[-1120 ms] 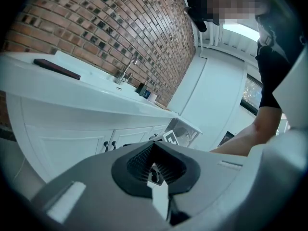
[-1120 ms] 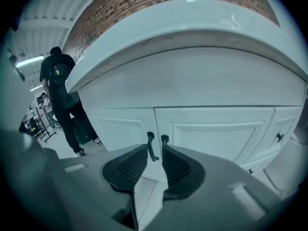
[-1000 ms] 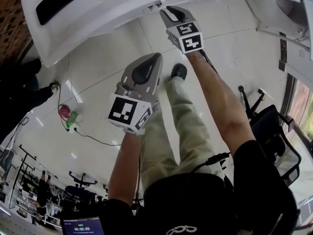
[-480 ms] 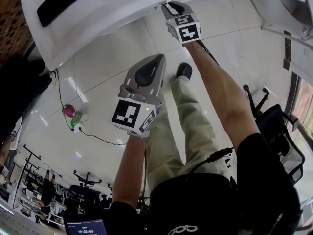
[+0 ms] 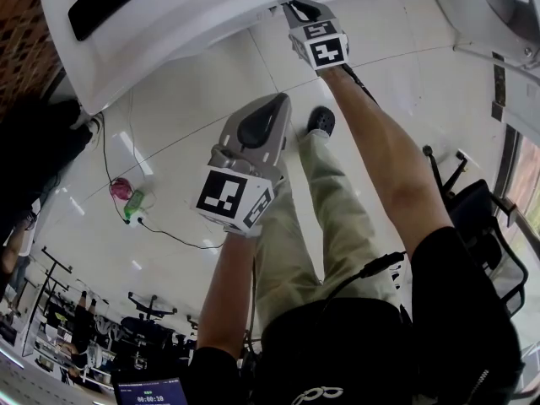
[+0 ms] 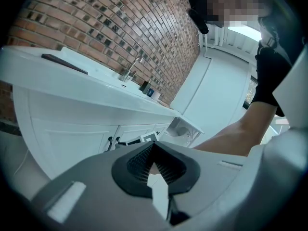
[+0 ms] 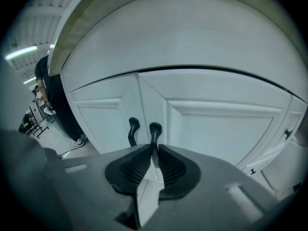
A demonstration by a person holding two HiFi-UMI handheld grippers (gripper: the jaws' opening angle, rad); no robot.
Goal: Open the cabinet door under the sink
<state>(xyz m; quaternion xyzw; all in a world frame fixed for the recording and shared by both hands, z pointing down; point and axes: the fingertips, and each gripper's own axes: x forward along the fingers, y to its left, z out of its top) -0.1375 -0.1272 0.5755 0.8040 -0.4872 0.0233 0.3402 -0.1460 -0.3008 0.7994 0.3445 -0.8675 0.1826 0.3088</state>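
Down at the cabinet door (image 7: 221,129), which is not open yet, the right gripper (image 7: 153,148) pinches its fingers on the black handle (image 7: 155,127), and the left gripper (image 6: 153,147) has its fingers closed on nothing.

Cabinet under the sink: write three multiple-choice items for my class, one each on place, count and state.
1. Where are the right gripper jaws?
A at the right-hand door handle; B on the floor; C at the tap.
2. How many dark handles do the cabinet doors carry?
A one; B two; C four.
3. The left gripper jaws are:
A wide apart; B together, empty; C clamped on a cup.

Key: 1 A, the handle's stem sits between the jaws. 2 B, one on each door. 3 B, nothing shows between them.
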